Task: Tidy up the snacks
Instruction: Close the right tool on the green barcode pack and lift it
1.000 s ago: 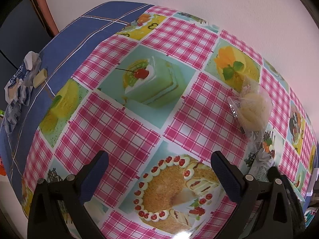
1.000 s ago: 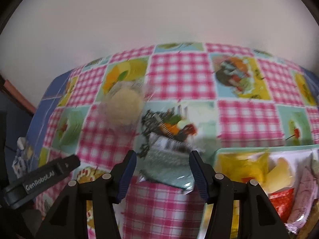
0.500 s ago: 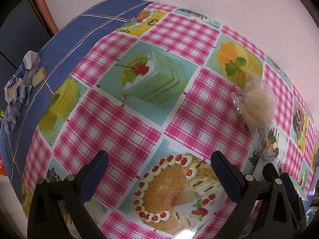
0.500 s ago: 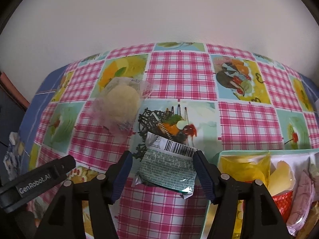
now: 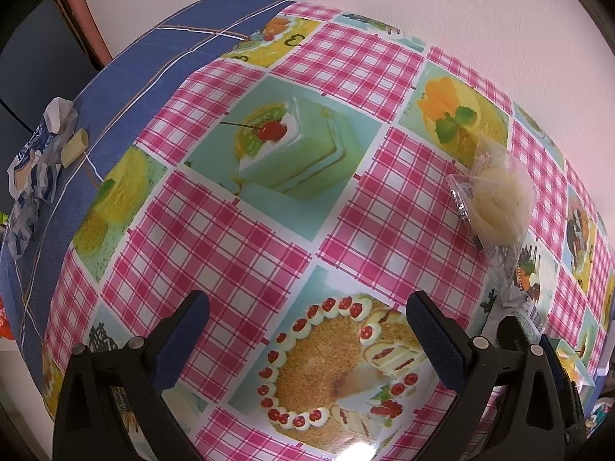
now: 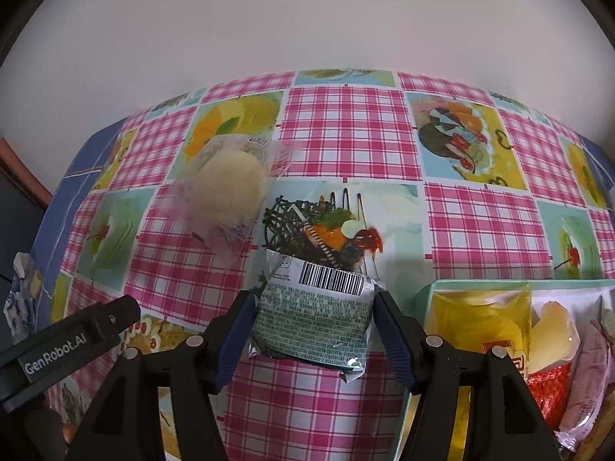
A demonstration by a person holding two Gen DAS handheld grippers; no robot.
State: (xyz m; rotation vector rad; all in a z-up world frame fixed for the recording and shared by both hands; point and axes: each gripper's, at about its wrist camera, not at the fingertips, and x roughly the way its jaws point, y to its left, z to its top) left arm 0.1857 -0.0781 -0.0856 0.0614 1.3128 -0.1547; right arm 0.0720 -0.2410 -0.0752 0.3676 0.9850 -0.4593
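- The green snack packet (image 6: 313, 317) sits between the fingers of the right tool (image 6: 313, 330). Its barcode end points away from the camera toward the wall, and the long axis runs roughly along the fingers. The pads look like they're touching its sides, so it's gripping the packet.
- The left tool (image 5: 307, 340) is wide open with nothing between the fingers, hovering over the printed cake picture.
- A clear-wrapped pale round bun (image 6: 230, 190) lies on the bench (image 5: 246, 230), just up and left of the packet.
- A pale green tray (image 6: 432, 288) at lower right holds other snacks: a yellow bag (image 6: 480, 319), a red foil one and a pinkish wrapper.
- The bench cover is a glossy oilcloth, pink gingham squares alternating with dessert photos. There's blue cloth (image 5: 127, 73) under it on the left side.
- Crumpled blue-white wrapper (image 5: 34, 161) lies on the blue part.
- Plain white wall (image 6: 307, 19) behind.
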